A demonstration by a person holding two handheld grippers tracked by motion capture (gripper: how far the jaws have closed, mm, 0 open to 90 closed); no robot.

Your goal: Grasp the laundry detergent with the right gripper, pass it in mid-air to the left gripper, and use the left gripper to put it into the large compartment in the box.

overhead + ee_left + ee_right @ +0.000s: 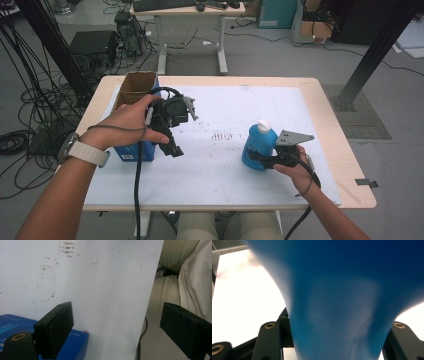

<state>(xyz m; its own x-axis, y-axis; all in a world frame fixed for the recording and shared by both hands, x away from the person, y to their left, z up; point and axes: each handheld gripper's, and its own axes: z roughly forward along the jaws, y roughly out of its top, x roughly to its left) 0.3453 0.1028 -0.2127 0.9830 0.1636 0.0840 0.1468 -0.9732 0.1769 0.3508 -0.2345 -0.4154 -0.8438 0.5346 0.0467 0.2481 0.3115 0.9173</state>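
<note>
A blue bottle (259, 144) with a white cap stands upright at the right of the white mat (220, 170). My right gripper (261, 159) is shut on the bottle's lower body; in the right gripper view the blurred blue bottle (337, 297) sits between the jaws of my right gripper (334, 340). My left gripper (175, 149) hangs over the mat's left part, pointing down toward the near edge, beside a blue box (129, 152) with an open brown top. In the left gripper view my left gripper (116, 315) is open with nothing between its jaws, and the blue box (77, 345) lies by the left jaw.
The mat covers a light wooden table (345, 165). Past the table's near edge the person's pale trousers (192, 277) show. A desk (190, 12), cables (30, 100) on the floor at left and black frame posts (380, 45) stand beyond the table.
</note>
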